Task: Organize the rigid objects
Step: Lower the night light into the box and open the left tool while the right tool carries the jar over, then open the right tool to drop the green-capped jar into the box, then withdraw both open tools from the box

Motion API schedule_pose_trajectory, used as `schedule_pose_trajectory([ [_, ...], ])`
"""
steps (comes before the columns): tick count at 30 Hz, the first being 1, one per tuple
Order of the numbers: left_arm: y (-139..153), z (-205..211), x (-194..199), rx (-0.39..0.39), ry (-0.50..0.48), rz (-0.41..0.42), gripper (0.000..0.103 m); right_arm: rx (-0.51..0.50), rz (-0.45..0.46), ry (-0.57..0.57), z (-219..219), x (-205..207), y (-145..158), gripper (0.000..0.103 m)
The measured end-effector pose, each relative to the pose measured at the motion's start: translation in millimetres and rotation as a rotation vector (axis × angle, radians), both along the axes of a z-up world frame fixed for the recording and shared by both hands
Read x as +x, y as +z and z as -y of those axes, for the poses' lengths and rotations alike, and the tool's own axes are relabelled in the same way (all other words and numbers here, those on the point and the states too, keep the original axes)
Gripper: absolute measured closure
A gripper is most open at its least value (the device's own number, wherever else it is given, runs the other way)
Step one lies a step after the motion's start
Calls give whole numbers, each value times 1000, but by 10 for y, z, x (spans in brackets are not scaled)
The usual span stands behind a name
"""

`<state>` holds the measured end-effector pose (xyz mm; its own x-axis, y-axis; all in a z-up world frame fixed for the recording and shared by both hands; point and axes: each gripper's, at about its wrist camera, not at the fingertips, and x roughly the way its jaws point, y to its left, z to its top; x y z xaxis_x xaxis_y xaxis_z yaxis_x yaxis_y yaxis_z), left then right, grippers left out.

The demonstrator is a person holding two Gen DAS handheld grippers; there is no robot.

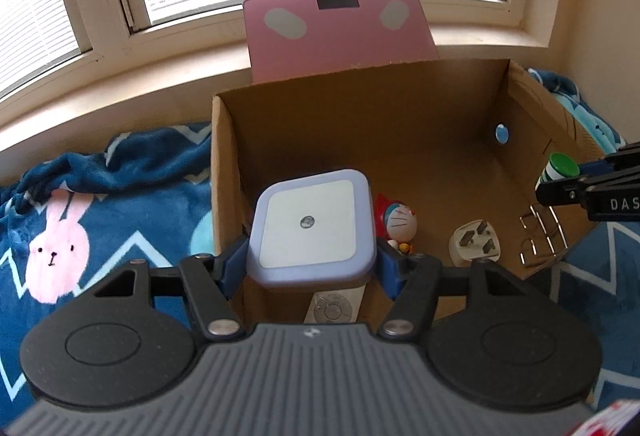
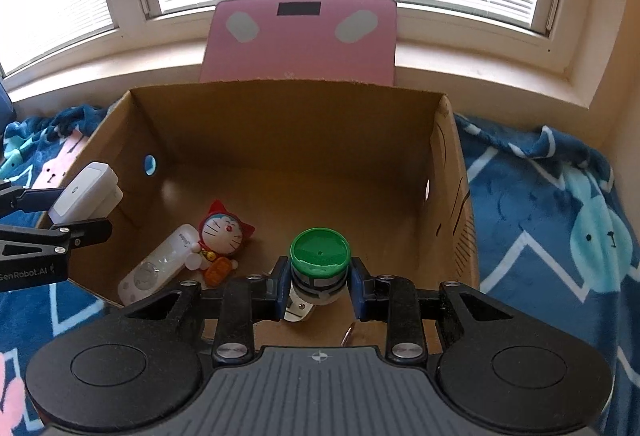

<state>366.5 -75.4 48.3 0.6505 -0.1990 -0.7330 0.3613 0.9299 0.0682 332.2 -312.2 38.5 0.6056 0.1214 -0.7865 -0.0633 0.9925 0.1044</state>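
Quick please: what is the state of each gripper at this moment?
Left gripper: closed on the square night light, over the cardboard box.
Right gripper: closed on the green-capped bottle, over the same box.

Pink scale (image 2: pixel 298 40), rabbit-print blanket (image 2: pixel 552 204)

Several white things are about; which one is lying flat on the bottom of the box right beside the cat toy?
The long white remote control, next to the cat toy. The square night light is held up in the left gripper.
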Motion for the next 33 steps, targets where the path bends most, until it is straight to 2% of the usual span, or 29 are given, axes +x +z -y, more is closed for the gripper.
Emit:
schedule_pose_trajectory([
  [2, -42, 28, 20, 10, -13, 4, 41, 4, -5, -3, 5, 13, -38, 76],
  [3, -48, 28, 25, 10, -10, 8, 34, 6, -6, -3, 4, 17, -52, 76],
  [5, -22, 20, 15, -7, -5, 23, 28, 10, -5, -2, 7, 16, -61, 76],
  [16, 201, -53, -133, -31, 8, 73, 28, 22, 11, -24, 63, 11, -22, 76],
  [22, 279, -78, -201, -41, 6, 94, 28, 59, 40, -21, 59, 7, -16, 76],
  [23, 293, -82, -223, -43, 5, 97, 28, 69, 54, -28, 66, -2, 3, 73],
  [26, 346, -116, -307, -53, 6, 103, 28, 92, 113, -58, 97, -85, 119, 29],
  [30, 449, -198, -530, -79, 18, 116, 28, 136, 168, -57, 131, -327, 372, 29],
  [33, 517, -290, -787, -110, 33, 122, 27, 118, 215, -52, 109, -681, 574, 29],
])
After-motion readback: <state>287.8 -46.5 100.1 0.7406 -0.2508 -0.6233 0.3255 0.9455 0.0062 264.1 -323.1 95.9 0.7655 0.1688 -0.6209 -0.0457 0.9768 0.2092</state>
